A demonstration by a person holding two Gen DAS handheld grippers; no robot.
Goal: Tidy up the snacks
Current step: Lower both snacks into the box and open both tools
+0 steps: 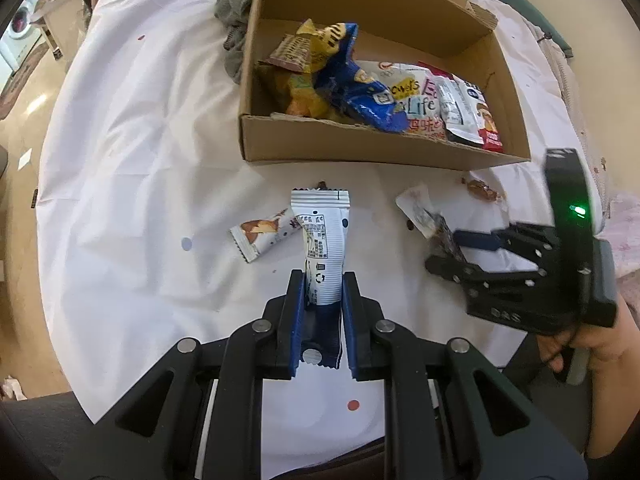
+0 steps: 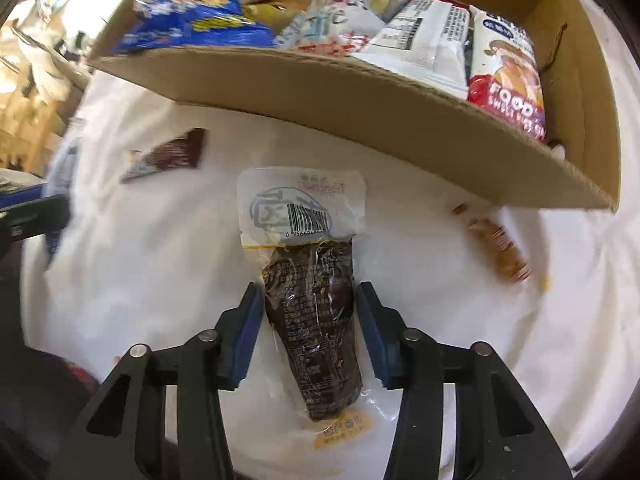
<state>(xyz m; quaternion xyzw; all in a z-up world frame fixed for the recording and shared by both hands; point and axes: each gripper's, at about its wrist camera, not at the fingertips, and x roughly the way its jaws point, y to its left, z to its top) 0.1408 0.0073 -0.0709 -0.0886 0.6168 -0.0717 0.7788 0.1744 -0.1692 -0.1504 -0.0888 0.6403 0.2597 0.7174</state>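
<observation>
My left gripper (image 1: 322, 286) is shut on a white and blue snack stick pack (image 1: 322, 240) that points toward the cardboard box (image 1: 360, 148). My right gripper (image 2: 310, 306) is around a clear vacuum pack of dark brown snack (image 2: 312, 312); the jaws stand close on both sides with small gaps showing. That gripper also shows in the left wrist view (image 1: 444, 254), low over the pack (image 1: 420, 210). The box holds several snack bags, among them a blue chip bag (image 1: 360, 92) and a red and white pack (image 2: 506, 84).
On the white tablecloth (image 1: 140, 160) lie a small white snack bar (image 1: 262, 236), an amber wrapped candy (image 2: 496, 244) by the box's near corner, and a dark triangular wrapper (image 2: 172, 154). A grey cloth (image 1: 234, 12) lies left of the box. The table edge curves at left.
</observation>
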